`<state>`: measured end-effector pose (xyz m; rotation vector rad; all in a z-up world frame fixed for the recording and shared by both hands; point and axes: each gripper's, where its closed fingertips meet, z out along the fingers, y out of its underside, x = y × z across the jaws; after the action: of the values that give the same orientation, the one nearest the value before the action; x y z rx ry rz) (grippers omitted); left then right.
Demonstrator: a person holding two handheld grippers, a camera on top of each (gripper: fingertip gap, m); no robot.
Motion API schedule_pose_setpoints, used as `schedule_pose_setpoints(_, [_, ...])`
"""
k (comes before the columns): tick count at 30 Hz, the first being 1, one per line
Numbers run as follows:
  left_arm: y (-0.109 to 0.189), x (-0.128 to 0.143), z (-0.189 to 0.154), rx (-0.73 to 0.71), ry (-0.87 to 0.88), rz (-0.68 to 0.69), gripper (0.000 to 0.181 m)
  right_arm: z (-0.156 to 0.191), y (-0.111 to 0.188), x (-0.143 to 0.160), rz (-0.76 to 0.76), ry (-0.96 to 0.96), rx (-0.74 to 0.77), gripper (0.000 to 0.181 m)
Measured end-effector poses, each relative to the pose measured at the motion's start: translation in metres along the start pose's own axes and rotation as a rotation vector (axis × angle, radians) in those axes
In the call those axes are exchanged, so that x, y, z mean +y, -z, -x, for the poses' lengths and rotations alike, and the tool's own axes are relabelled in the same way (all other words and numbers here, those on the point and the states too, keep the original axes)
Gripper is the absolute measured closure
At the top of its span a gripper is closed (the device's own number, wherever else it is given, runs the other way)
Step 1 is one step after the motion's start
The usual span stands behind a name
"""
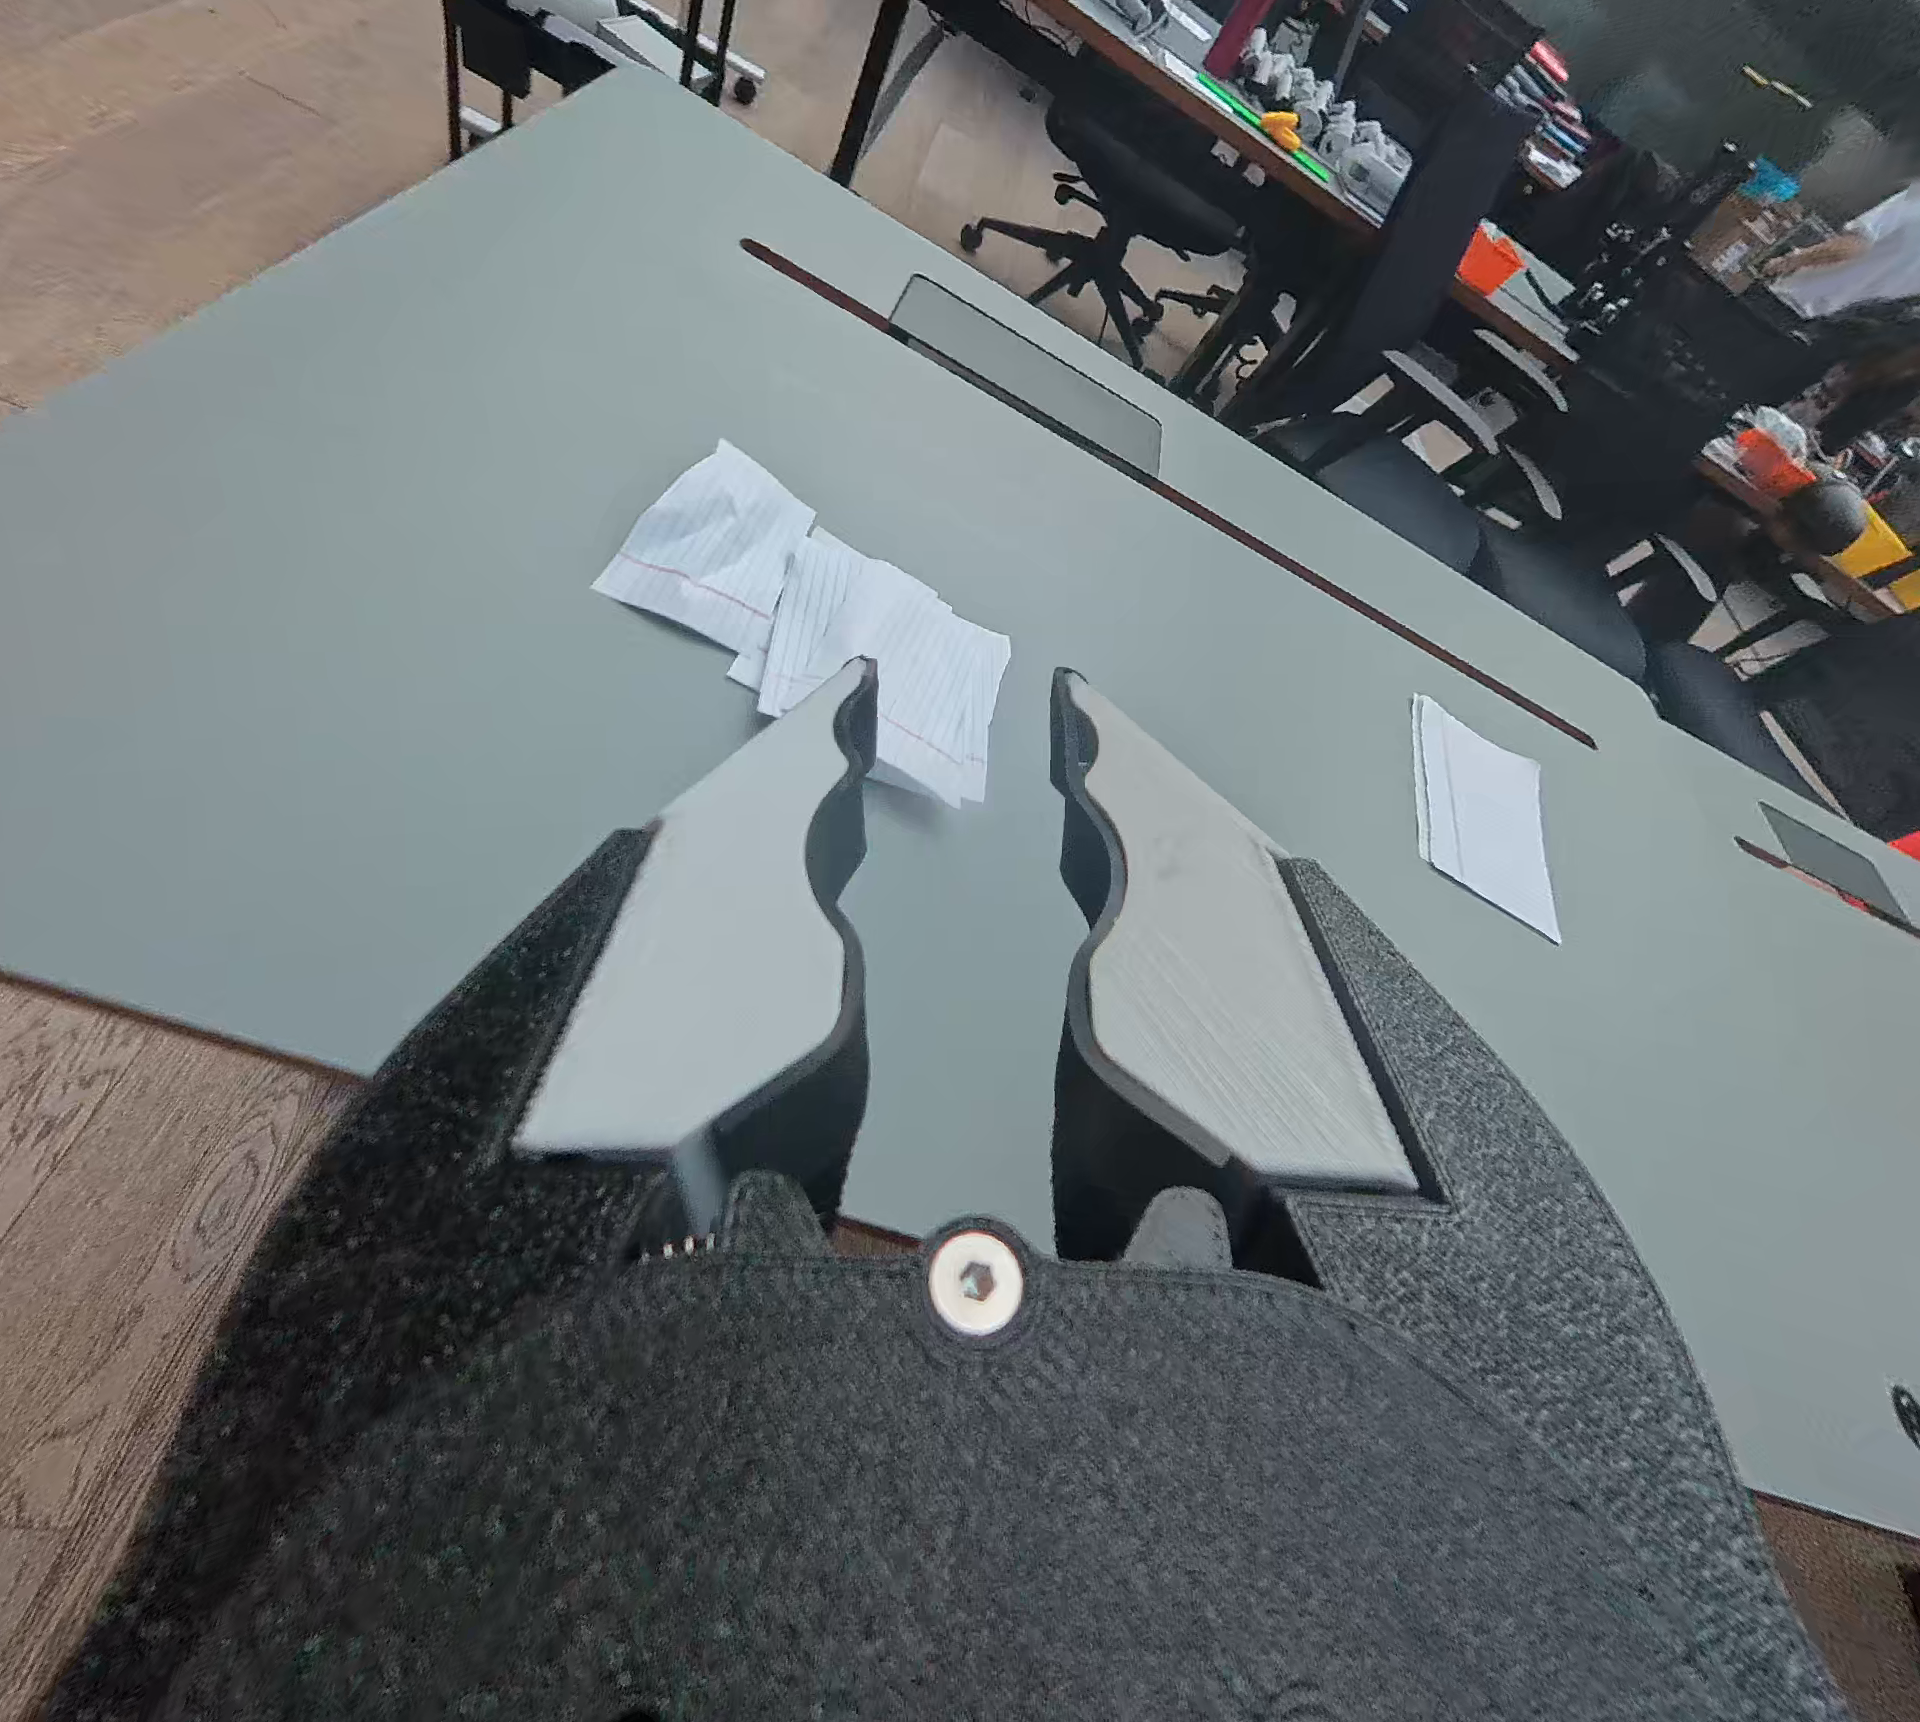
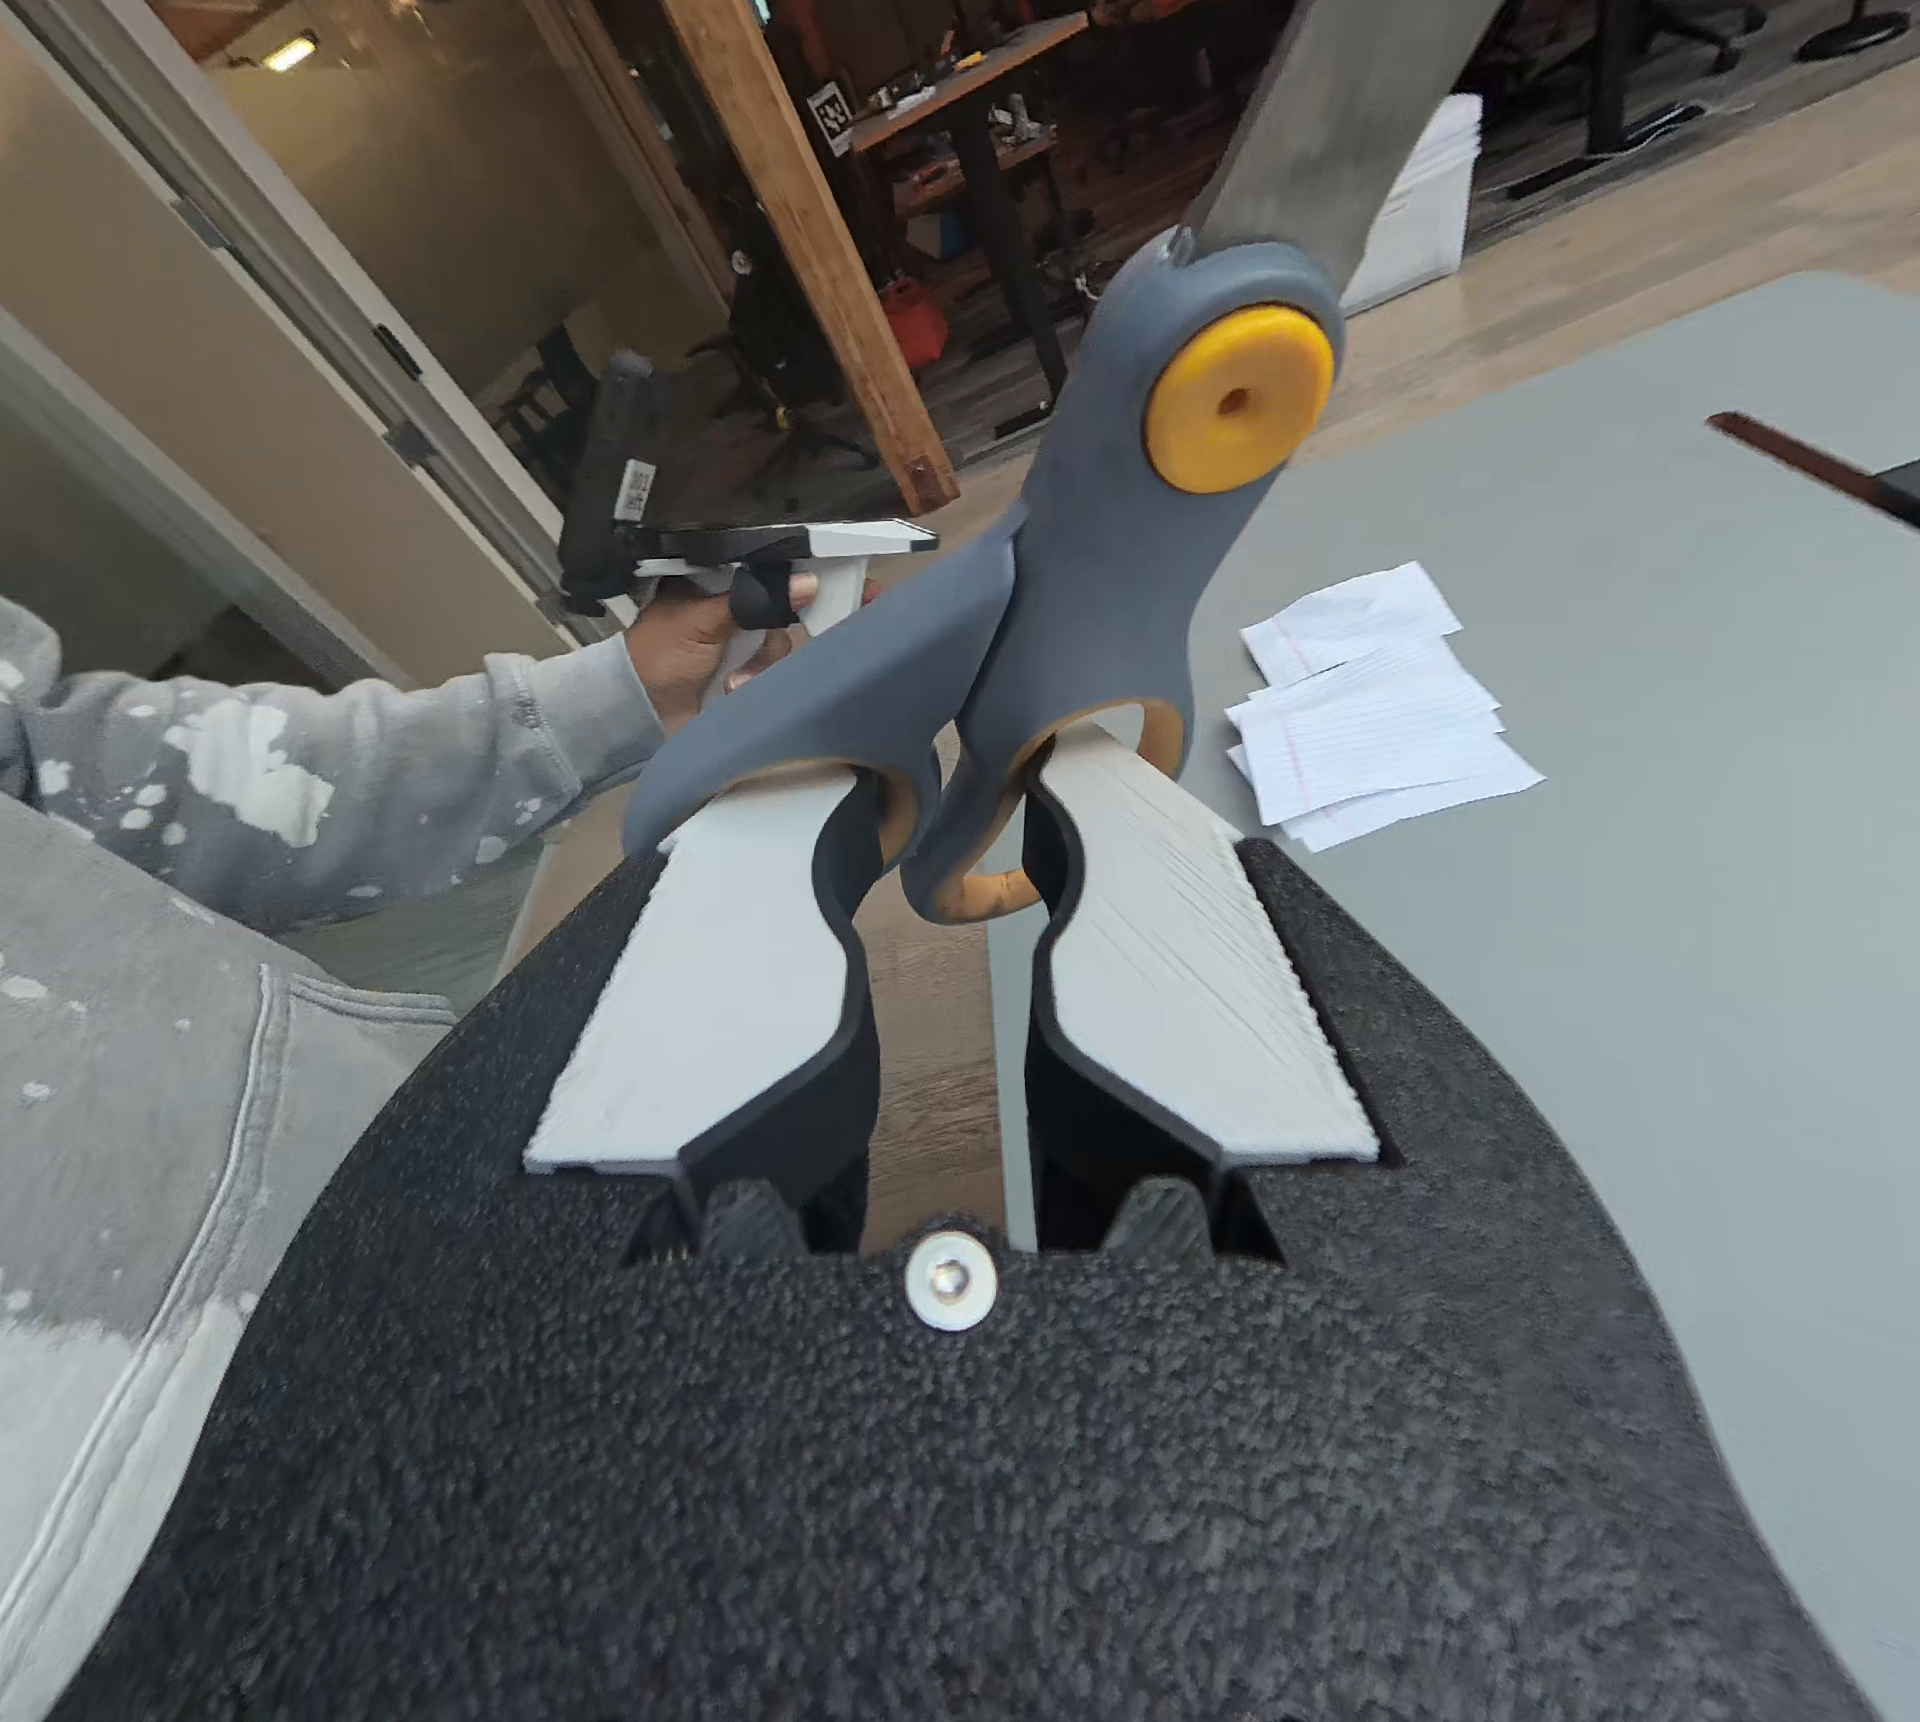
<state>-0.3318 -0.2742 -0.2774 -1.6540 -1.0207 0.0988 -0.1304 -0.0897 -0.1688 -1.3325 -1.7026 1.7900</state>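
1. Two grippers show, each with pale fingers edged in black on a black textured body.
2. The left gripper (image 1: 961,685) hangs over the grey table (image 1: 312,633) with its fingers spread wide and nothing between them.
3. Its left fingertip (image 1: 857,685) lies in front of a loose pile of lined paper pieces (image 1: 831,612), white with a red margin line; whether it touches them cannot be told.
4. A separate lined slip (image 1: 1481,815) lies flat on the table, well to the right of the pile.
5. The right gripper (image 2: 966,768) has its fingers threaded one into each loop of a pair of scissors (image 2: 1091,529), grey-handled with orange lining and a yellow pivot cap (image 2: 1236,396).
6. These fingers stand partly apart, carrying the scissors by the loops in the air near the table's edge.
7. The steel blade (image 2: 1382,31) points up and away, running out of the top of the right wrist view.
8. In that view the paper pile (image 2: 1371,716) sits on the table to the right of the scissor handles.
9. The person's hand (image 2: 707,644), in a mottled grey sleeve (image 2: 312,779), grips the left gripper's handle to the left of the scissors.
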Motion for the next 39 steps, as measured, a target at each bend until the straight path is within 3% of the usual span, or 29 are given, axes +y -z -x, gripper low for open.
schedule_pose_setpoints(5, [0.11, -0.006, 0.056, -0.132, 0.022, -0.097, 0.151, 0.013, -0.047, 0.025, 0.014, -0.102, -0.054, 0.161])
schedule_pose_setpoints(10, [0.193, -0.027, 0.147, -0.247, 0.036, -0.178, 0.149, 0.028, -0.124, 0.023, 0.007, -0.145, -0.062, 0.161])
schedule_pose_setpoints(16, [0.25, -0.078, 0.292, -0.276, -0.04, -0.227, 0.149, 0.039, -0.259, 0.004, -0.034, -0.134, -0.004, 0.161])
schedule_pose_setpoints(23, [0.291, -0.167, 0.446, -0.22, -0.148, -0.122, 0.148, 0.059, -0.429, -0.049, -0.112, -0.173, 0.086, 0.161])
schedule_pose_setpoints(26, [0.291, -0.202, 0.507, -0.224, -0.13, -0.129, 0.147, 0.057, -0.494, -0.061, -0.097, -0.16, 0.094, 0.161])
schedule_pose_setpoints(30, [0.26, -0.24, 0.585, -0.281, -0.104, -0.161, 0.144, 0.03, -0.58, -0.064, -0.059, -0.157, 0.095, 0.161])
schedule_pose_setpoints(35, [0.176, -0.295, 0.657, -0.282, -0.108, -0.146, 0.144, -0.048, -0.684, -0.071, -0.09, -0.158, 0.111, 0.161])
schedule_pose_setpoints(39, [0.09, -0.357, 0.705, -0.287, -0.148, -0.086, 0.144, -0.137, -0.756, -0.114, -0.208, -0.182, 0.123, 0.161])
